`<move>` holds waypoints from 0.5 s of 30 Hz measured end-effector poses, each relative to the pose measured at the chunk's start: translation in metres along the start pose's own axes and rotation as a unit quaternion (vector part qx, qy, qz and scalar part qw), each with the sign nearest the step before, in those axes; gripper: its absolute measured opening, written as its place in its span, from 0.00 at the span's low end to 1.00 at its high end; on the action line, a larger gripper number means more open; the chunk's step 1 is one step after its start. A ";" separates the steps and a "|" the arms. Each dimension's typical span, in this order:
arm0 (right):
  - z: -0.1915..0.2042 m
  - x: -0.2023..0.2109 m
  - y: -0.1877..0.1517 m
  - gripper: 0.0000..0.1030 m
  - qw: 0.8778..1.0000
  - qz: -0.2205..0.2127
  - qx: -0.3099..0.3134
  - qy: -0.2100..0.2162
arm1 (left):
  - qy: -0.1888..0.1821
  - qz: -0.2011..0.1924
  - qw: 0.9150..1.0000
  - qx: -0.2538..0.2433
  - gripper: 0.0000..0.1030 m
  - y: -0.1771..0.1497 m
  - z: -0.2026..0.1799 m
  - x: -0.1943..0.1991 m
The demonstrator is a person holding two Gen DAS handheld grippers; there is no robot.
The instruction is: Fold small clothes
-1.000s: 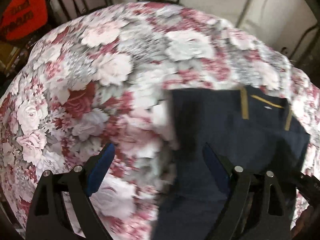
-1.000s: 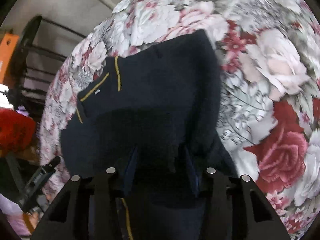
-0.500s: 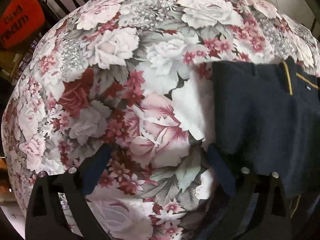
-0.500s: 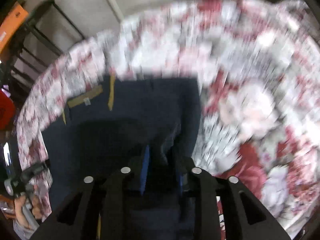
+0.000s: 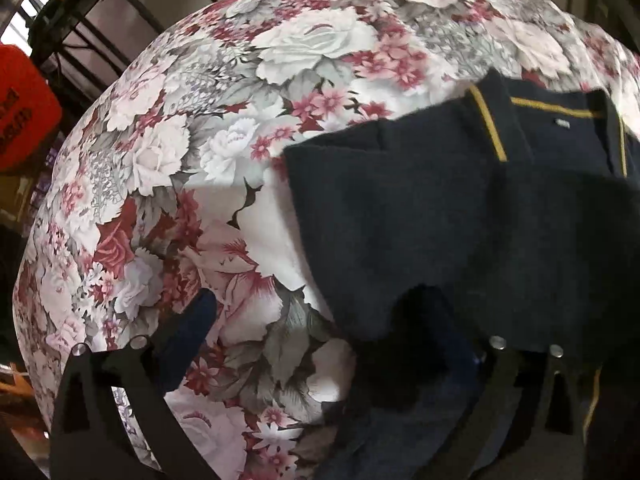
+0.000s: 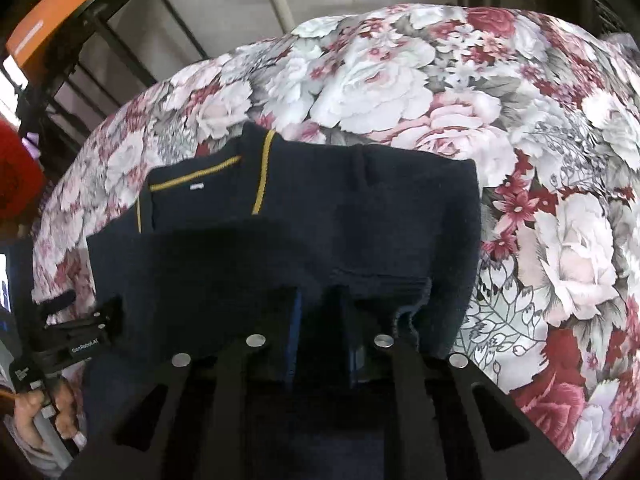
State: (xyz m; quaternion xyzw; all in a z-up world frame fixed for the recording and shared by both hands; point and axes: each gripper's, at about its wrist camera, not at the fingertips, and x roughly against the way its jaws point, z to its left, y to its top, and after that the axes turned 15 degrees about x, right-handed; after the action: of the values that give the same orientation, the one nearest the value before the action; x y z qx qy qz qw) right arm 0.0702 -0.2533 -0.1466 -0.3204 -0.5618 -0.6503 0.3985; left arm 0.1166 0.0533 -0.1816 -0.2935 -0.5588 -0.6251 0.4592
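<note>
A small navy garment with thin yellow stripes (image 5: 460, 216) lies on the floral cloth (image 5: 200, 160), a lower part folded up over it. In the right wrist view the garment (image 6: 320, 208) fills the middle. My right gripper (image 6: 320, 300) is shut on a fold of the navy fabric, its blue pads close together. My left gripper (image 5: 332, 320) is open; its left pad hangs over bare floral cloth, its right finger (image 5: 496, 360) is mostly hidden under the garment's lower edge. The left gripper also shows at the left edge of the right wrist view (image 6: 76, 340), held by a hand.
The floral cloth (image 6: 520, 160) covers the whole table. A dark metal rack (image 6: 100, 52) with an orange box (image 6: 44, 20) stands behind at the left. A red-orange container (image 5: 20, 120) sits beyond the table's left edge. A pale wall lies behind.
The right gripper has carried the fold of navy fabric up over the garment and steadied. The left gripper has shifted right, and its right finger is now under the garment's edge.
</note>
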 end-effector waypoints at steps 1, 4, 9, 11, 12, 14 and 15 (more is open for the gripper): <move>0.000 0.006 0.002 0.21 1.000 -0.008 -0.003 0.001 | -0.005 -0.010 1.000 0.007 0.93 0.003 0.003 0.001; 0.005 0.018 0.011 0.22 0.999 -0.040 -0.001 0.014 | -0.078 -0.046 0.995 0.029 0.91 0.019 0.005 0.018; 0.013 -0.010 0.008 0.21 0.999 0.009 0.035 0.015 | -0.072 0.029 0.997 0.004 0.94 0.029 -0.033 -0.022; 0.019 -0.003 0.007 0.22 0.999 0.007 0.044 -0.001 | -0.083 0.051 0.994 0.051 0.93 0.029 -0.025 -0.028; 0.023 0.007 0.008 0.24 0.999 0.000 0.048 -0.005 | -0.091 0.057 0.993 0.057 0.92 0.032 -0.023 -0.022; 0.032 0.025 0.006 0.25 0.998 -0.018 0.065 -0.010 | -0.112 0.047 0.991 0.049 0.92 0.034 -0.021 -0.006; 0.037 0.031 0.003 0.25 0.997 -0.017 0.074 -0.016 | -0.114 0.028 0.992 0.046 0.92 0.032 -0.019 0.005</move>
State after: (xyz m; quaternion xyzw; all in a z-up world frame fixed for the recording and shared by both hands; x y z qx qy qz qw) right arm 0.0565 -0.2220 -0.1122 -0.2906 -0.6199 -0.6086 0.4011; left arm 0.1462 0.0352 -0.1676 -0.3569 -0.6267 -0.5483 0.4233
